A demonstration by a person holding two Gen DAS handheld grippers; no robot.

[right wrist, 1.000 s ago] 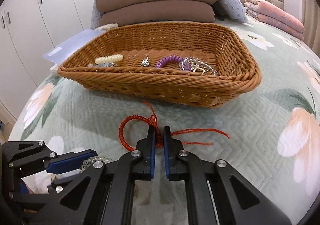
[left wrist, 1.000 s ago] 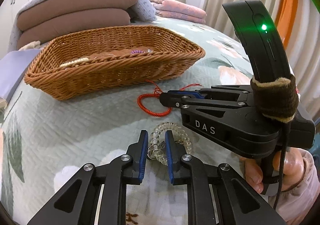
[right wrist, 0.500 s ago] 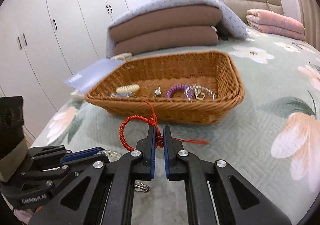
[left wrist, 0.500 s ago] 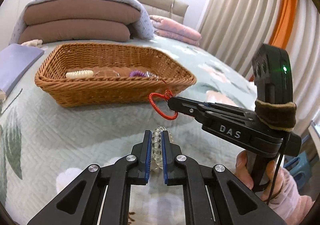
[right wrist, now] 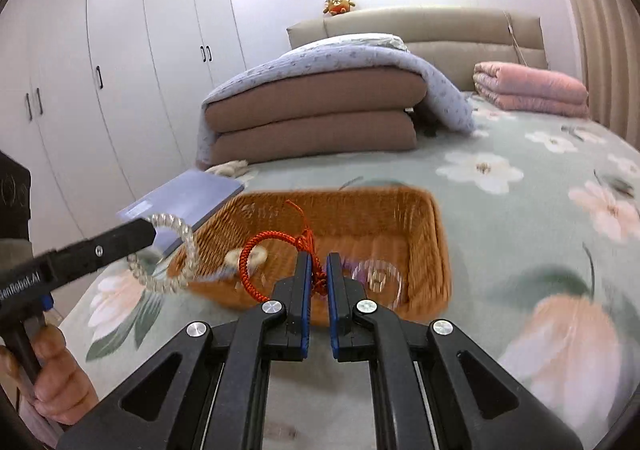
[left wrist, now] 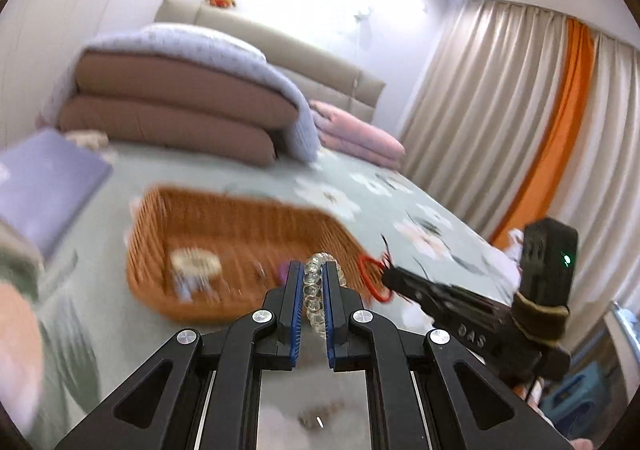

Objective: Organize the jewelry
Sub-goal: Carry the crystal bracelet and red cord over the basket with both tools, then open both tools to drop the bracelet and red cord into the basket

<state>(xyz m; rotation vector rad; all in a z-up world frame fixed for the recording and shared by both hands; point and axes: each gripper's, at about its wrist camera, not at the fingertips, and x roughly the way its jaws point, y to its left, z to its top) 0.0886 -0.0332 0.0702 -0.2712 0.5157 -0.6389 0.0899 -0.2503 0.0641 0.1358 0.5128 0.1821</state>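
Bed surface: the pale green quilted bedspread with flower print (right wrist: 520, 217) now lies well below both of my claws; a second ago both were working right down at it.
Basket: the rectangular brown wicker basket (right wrist: 436, 250) sits on the bedspread ahead of and below both claws. It looked larger and closer one second ago; it is blurred now, which I judge to be camera motion from the lift.
Basket contents: a cream bead bracelet (left wrist: 195, 262), a purple coil and a clear ring piece are inside; finer detail is too blurred to read.
Left claw: my left gripper (left wrist: 313, 290) is clamped on the clear glass-bead bracelet (left wrist: 316, 290). That bracelet lay on the bedspread a second ago; in the right wrist view it now hangs free in the air as a loop beside the basket's left end.
Right claw: my right gripper (right wrist: 319, 282) is clamped on the knot of the red braided cord bracelet (right wrist: 256, 254), likewise raised off the bedspread, its loop dangling in front of the basket's near rim.
Task meaning: both picks appear complete; I judge the remaining step to be carrying each piece over the rim and releasing it inside.
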